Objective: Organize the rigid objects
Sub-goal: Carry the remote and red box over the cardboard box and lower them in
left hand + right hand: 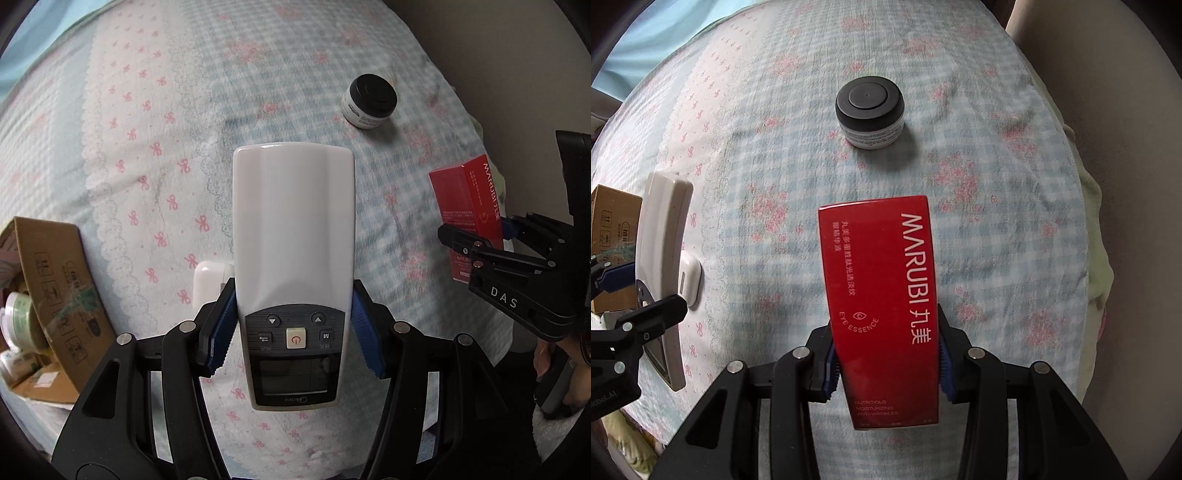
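Two grippers (pixel 293 328) (pixel 886 363) downward, loaded

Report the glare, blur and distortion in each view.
Left wrist view: glare along the top edge of the remote; red box slightly blurred; fisheye bends the bedspread. Right wrist view: red box sharp, jar casts a soft shadow, corners vignetted.

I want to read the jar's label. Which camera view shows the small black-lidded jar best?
The right wrist view: the jar stands near the picture's centre, lid and label band sharp. In the left wrist view the same jar sits farther off, toward the upper right, smaller, its label harder to read.
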